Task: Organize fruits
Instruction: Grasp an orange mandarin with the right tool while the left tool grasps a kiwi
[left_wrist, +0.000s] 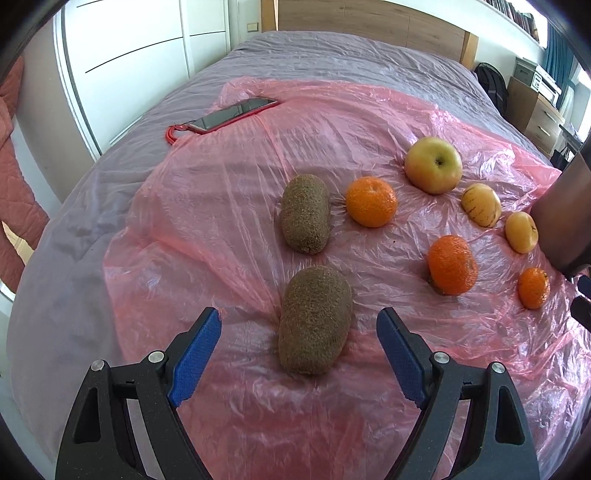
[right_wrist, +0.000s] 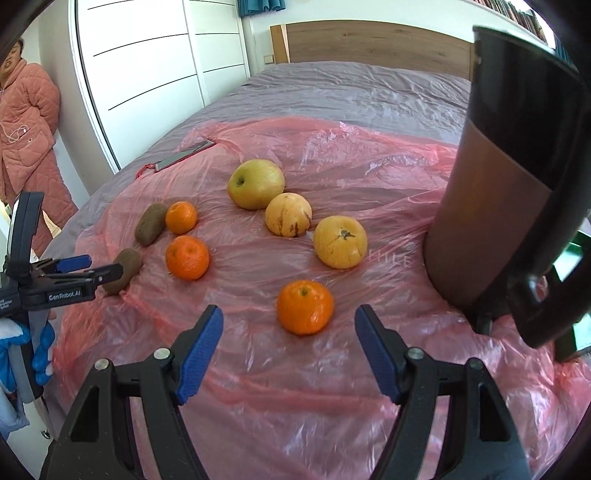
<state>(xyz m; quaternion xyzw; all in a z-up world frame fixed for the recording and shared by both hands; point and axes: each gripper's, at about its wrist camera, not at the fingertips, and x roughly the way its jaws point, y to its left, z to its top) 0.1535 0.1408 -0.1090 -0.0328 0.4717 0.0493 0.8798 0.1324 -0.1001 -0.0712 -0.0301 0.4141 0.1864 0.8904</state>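
Fruits lie on a pink plastic sheet on a bed. My left gripper is open, its blue pads on either side of the near kiwi. A second kiwi lies beyond it. My right gripper is open, just short of a mandarin. Two more mandarins, a green-yellow apple and two yellow fruits lie further off. The left gripper also shows in the right wrist view, at the near kiwi.
A brown and black cylindrical container stands at the right on the sheet. A phone with a red cable lies at the sheet's far left edge. A person in pink stands by the white wardrobe. The grey bedspread stretches beyond.
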